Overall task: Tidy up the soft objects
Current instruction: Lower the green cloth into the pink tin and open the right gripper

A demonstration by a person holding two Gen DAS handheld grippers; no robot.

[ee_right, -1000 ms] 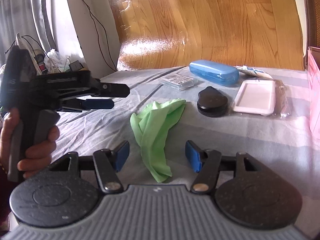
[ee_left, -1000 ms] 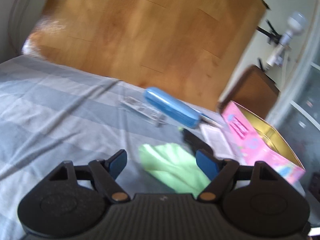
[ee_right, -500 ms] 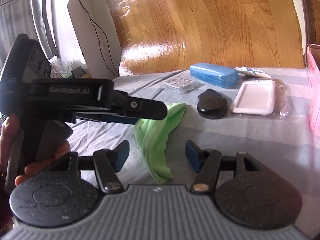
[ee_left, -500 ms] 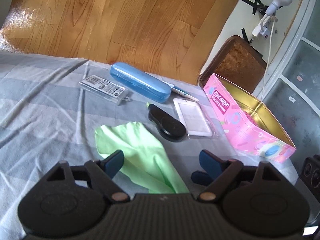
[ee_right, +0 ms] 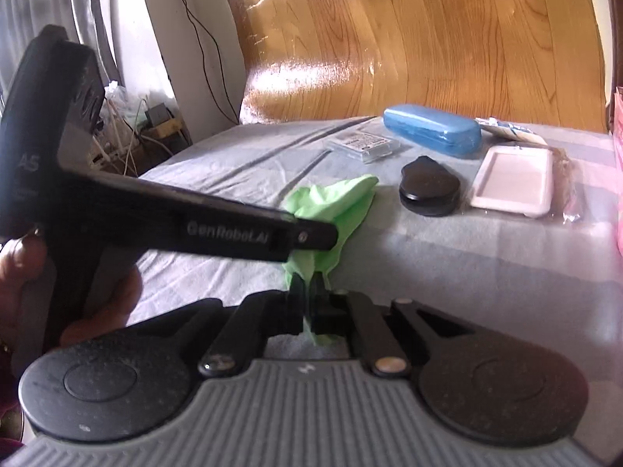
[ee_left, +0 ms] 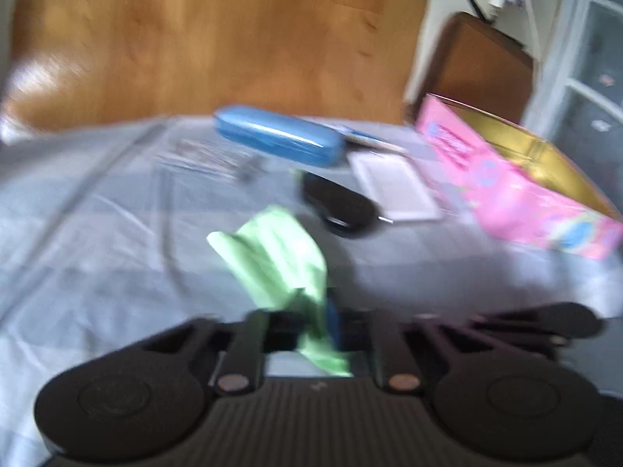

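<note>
Both tongs clamped on the crumpled light-green soft cloth (ee_right: pixel 335 210): left tongs (ee_left: pixel 315 323) and right tongs (ee_right: pixel 307 303) pinch its near end, over the grey striped bedsheet (ee_right: pixel 447 264). Folding not started; open pink tin box (ee_left: pixel 518 190) holds nothing visible.

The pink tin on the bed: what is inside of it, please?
The pink tin stands open, with no lid on it. Inside, only its gold inner walls show. The near wall hides the bottom, and the left wrist view is blurred, so any contents cannot be seen.
</note>
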